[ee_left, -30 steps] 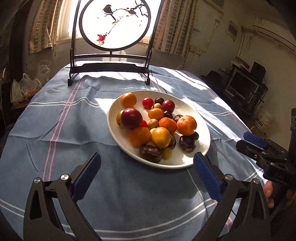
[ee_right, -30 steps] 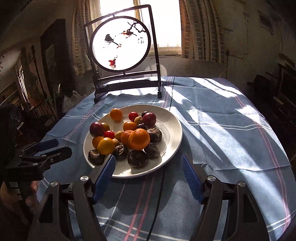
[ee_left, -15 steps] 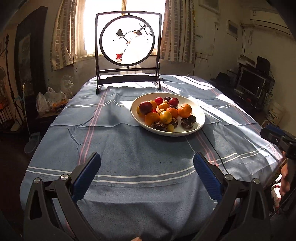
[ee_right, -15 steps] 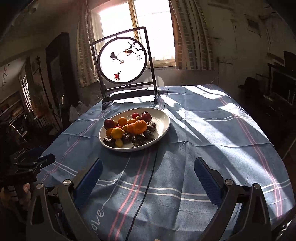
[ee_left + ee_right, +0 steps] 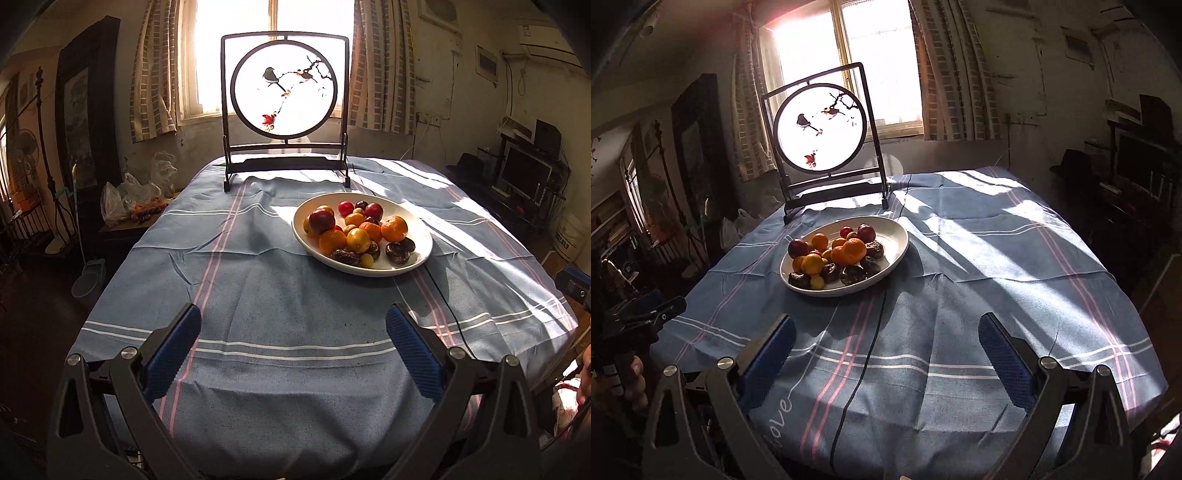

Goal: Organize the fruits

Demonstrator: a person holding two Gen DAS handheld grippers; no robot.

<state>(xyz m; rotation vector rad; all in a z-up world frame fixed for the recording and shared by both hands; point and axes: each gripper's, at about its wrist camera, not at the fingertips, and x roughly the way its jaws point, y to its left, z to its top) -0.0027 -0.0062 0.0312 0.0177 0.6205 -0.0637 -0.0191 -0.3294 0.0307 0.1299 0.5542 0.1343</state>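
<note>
A white plate (image 5: 419,229) stands on the blue tablecloth, piled with several fruits: oranges (image 5: 394,228), red plums (image 5: 321,219), yellow fruits and dark wrinkled ones (image 5: 400,249). The plate also shows in the right wrist view (image 5: 899,236). My left gripper (image 5: 293,332) is open and empty, held back over the table's near edge, far from the plate. My right gripper (image 5: 886,341) is open and empty, also over the near edge. The left gripper shows at the left of the right wrist view (image 5: 646,310).
A dark-framed round bird screen (image 5: 284,92) stands at the table's far end before a bright window. A black cable (image 5: 864,354) runs from the plate toward me across the cloth (image 5: 258,295). Furniture and bags (image 5: 129,195) surround the table.
Both grippers have pulled far back from the plate and risen; the plate now looks small and distant. Both stay open and empty. The fruits have not moved.
</note>
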